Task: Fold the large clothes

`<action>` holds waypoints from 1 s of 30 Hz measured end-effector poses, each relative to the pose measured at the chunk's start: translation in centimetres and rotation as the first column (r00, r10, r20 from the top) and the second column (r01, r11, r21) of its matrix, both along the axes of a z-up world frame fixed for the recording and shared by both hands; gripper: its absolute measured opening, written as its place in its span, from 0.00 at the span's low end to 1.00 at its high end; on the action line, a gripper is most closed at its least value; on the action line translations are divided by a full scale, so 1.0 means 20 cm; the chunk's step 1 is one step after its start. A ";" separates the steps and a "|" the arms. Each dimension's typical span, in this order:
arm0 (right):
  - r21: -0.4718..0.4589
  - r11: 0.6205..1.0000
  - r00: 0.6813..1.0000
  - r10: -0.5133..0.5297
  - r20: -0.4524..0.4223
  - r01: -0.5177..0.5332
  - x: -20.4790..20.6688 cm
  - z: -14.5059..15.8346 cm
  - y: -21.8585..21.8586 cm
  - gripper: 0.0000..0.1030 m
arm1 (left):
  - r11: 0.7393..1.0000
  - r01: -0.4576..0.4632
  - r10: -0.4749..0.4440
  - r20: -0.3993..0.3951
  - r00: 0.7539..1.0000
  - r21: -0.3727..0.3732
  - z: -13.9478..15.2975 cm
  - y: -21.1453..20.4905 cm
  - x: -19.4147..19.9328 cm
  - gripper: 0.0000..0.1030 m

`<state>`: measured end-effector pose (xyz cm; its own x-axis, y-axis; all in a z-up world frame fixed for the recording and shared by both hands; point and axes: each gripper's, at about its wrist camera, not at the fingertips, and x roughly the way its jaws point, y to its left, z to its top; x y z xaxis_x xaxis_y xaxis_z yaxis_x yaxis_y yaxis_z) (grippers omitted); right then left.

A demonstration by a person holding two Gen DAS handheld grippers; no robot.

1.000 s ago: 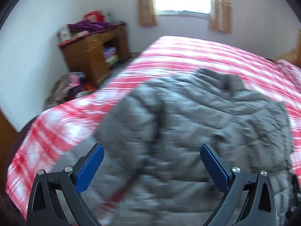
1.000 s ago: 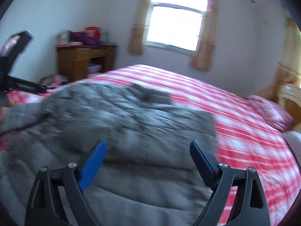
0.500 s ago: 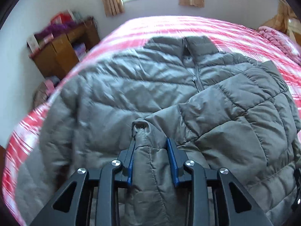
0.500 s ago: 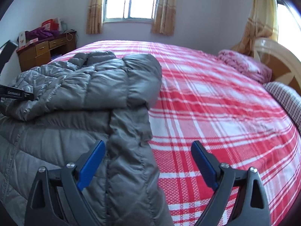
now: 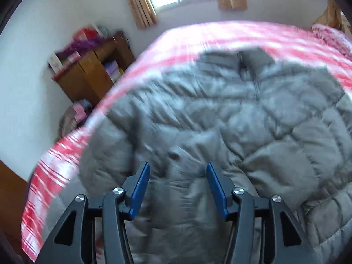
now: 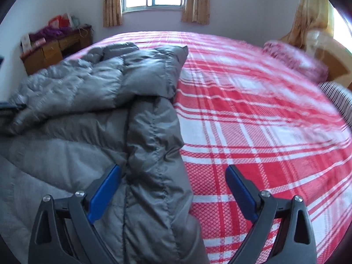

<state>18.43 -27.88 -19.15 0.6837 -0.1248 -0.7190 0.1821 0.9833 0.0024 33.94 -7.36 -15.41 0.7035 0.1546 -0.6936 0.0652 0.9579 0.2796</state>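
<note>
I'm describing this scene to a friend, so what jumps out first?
A big grey puffer jacket sprawls over the near left part of a bed with a red-and-white plaid cover. Both the left gripper and right gripper hover open over it.

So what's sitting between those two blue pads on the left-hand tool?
A bunched fold of the grey puffer jacket lies between the left gripper pads, which stand apart, seen in the left wrist view.
</note>
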 end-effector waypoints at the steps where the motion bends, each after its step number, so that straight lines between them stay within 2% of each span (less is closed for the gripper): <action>1: 0.043 0.999 1.000 -0.002 0.004 0.002 -0.03 0.04 -0.04 0.77 | 1.000 -0.003 0.003 0.052 0.999 -0.003 0.07 0.02 -0.03 0.71; 2: 0.059 0.998 1.000 -0.001 0.007 0.001 -0.04 0.06 -0.06 0.66 | 1.000 -0.008 0.010 0.102 0.995 -0.021 0.14 0.05 -0.06 0.84; 4: 0.058 0.998 0.999 -0.015 0.034 0.013 -0.08 0.17 -0.12 0.63 | 0.996 0.005 0.010 0.178 0.984 -0.087 0.25 0.08 -0.09 0.88; 5: 0.047 0.999 0.998 -0.028 0.060 0.025 -0.08 0.25 -0.14 0.63 | 0.994 0.020 0.001 0.190 0.982 -0.112 0.27 0.07 -0.09 0.88; 8: 0.031 1.000 0.994 -0.005 0.108 0.002 0.01 0.42 -0.11 0.63 | 0.992 0.037 -0.017 0.162 0.987 -0.121 0.26 -0.02 -0.02 0.89; 10: -0.003 0.999 0.987 0.035 0.155 -0.035 0.12 0.49 -0.02 0.63 | 0.990 0.025 -0.008 0.122 0.993 -0.137 0.19 -0.08 0.05 0.89; 12: 0.001 0.997 0.980 0.081 0.184 -0.083 0.26 0.50 0.07 0.63 | 0.988 -0.019 0.030 0.072 0.997 -0.153 0.09 -0.11 0.14 0.89; 14: -0.022 0.996 0.973 0.087 0.214 -0.084 0.39 0.47 0.14 0.63 | 0.984 -0.061 0.067 0.029 0.997 -0.164 0.00 -0.15 0.19 0.89; 17: -0.034 0.996 0.973 0.090 0.210 -0.085 0.55 0.36 0.19 0.63 | 0.983 -0.090 0.092 0.003 0.996 -0.159 -0.10 -0.18 0.25 0.89; 21: -0.055 0.994 0.986 0.101 0.135 -0.095 0.68 0.20 0.20 0.63 | 0.986 -0.097 0.096 -0.013 0.995 -0.136 -0.18 -0.20 0.32 0.89; 23: -0.058 0.995 0.992 0.086 0.091 -0.081 0.71 0.13 0.14 0.63 | 0.983 -0.093 0.088 -0.037 0.995 -0.158 -0.23 -0.22 0.34 0.89; 25: -0.030 0.998 0.997 0.055 0.060 -0.053 0.72 0.08 0.08 0.61 | 0.983 -0.082 0.075 -0.048 0.996 -0.164 -0.26 -0.24 0.34 0.89; 27: 0.049 0.999 0.999 -0.002 0.036 0.000 0.71 0.05 -0.02 0.61 | 0.985 -0.070 0.064 -0.047 0.997 -0.159 -0.29 -0.27 0.33 0.89; 30: 0.117 0.992 0.999 -0.046 0.002 0.045 0.71 0.02 -0.11 0.61 | 0.991 -0.047 0.043 -0.041 0.998 -0.126 -0.30 -0.32 0.31 0.89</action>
